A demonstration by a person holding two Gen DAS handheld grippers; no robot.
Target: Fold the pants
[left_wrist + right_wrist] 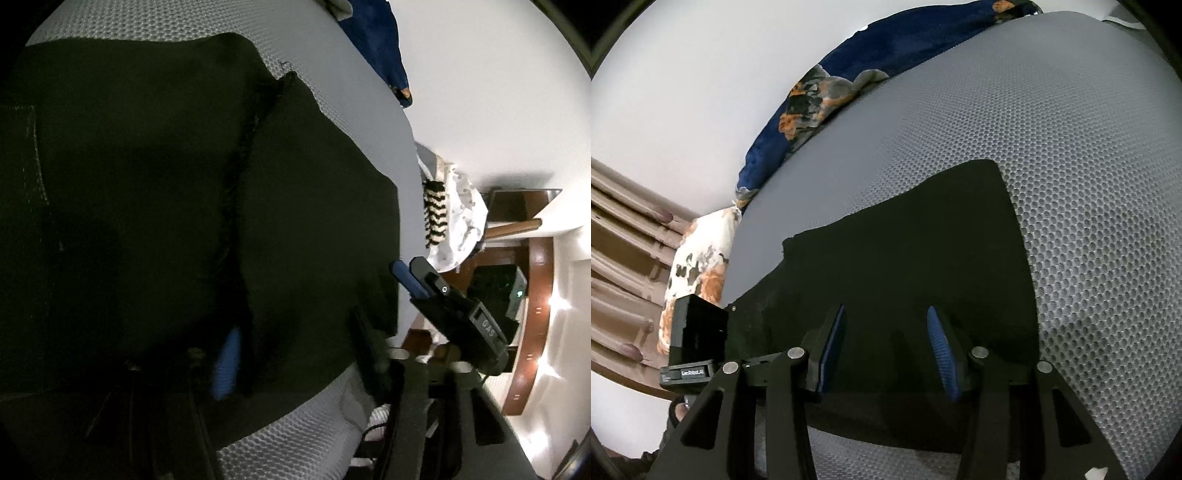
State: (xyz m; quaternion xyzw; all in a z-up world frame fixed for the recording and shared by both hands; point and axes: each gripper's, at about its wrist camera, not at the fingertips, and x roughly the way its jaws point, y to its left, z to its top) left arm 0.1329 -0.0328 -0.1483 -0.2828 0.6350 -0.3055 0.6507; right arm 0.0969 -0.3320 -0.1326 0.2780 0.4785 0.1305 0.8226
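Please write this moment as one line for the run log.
left gripper: shut on pants | right gripper: open, over near edge of pants | pants: spread on grey bed

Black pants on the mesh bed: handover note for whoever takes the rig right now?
Left gripper: shut, apparently pinching a raised ridge of the black fabric pants; the view is dark.
Right gripper: open, blue pads apart over the pants' near edge, gripping nothing.
Pants lie spread on the grey honeycomb mesh mattress.
Done: left pinch only; no completed fold visible.
Left: probably close right on the edge, lift both, fold over.
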